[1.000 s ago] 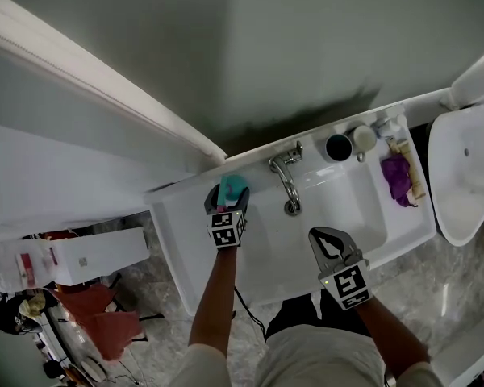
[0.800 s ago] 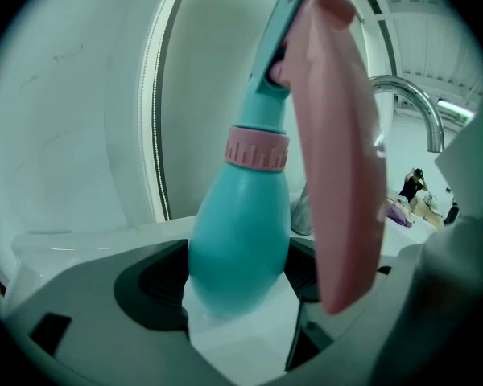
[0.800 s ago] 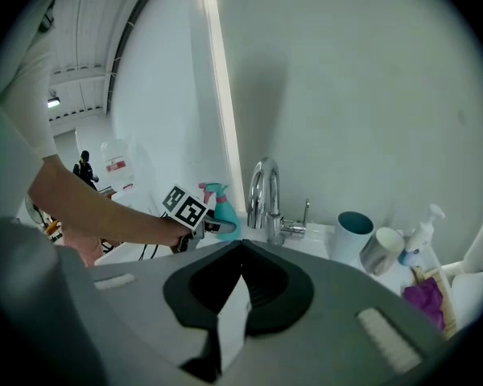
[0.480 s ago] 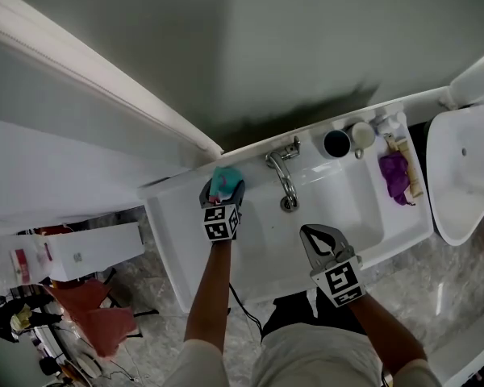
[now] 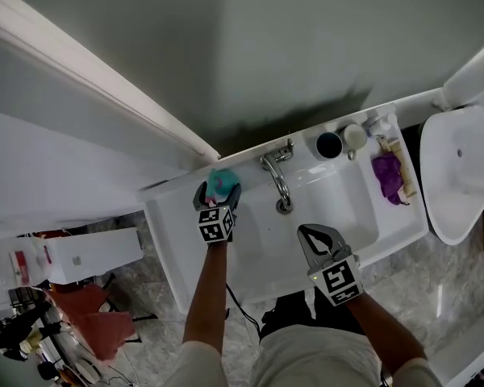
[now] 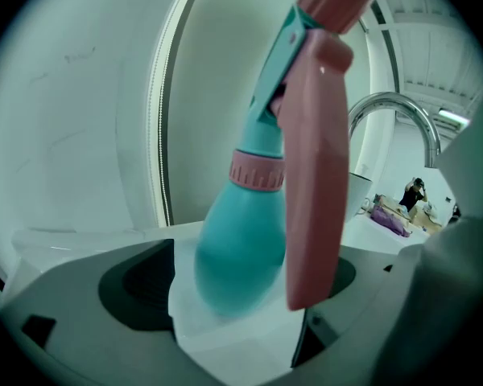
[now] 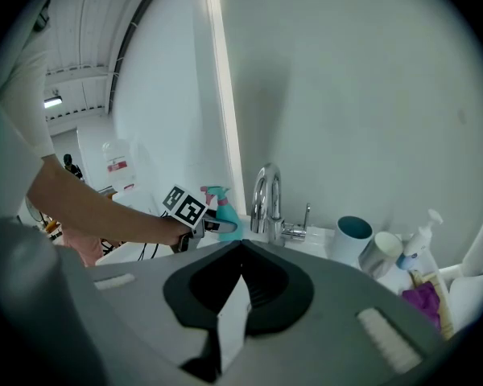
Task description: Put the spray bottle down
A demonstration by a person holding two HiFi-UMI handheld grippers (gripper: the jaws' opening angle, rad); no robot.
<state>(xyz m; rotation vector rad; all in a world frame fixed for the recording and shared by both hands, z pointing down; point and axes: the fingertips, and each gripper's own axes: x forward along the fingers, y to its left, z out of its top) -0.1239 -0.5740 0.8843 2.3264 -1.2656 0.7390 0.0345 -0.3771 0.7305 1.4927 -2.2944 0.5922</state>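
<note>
The spray bottle (image 5: 219,182) has a teal body and a pink trigger head. It stands upright on the back left ledge of the white sink (image 5: 339,216), to the left of the faucet (image 5: 276,180). My left gripper (image 5: 218,193) reaches around it. In the left gripper view the bottle (image 6: 241,248) sits between the jaws, which have just been opening, and white ledge shows between it and the left jaw. My right gripper (image 5: 310,232) hovers over the sink's front rim, shut and empty. The right gripper view shows the bottle (image 7: 224,211) beside the left gripper (image 7: 195,215).
A dark teal cup (image 5: 329,145), a white cup (image 5: 355,135) and a pump bottle (image 5: 381,123) stand at the sink's back right. A purple cloth (image 5: 387,176) lies on its right ledge. A toilet (image 5: 460,176) is to the right. A white box (image 5: 89,252) sits at lower left.
The left gripper's jaws have spread a little around the bottle. Both hands have stayed where they were; only the head view has shifted slightly.
</note>
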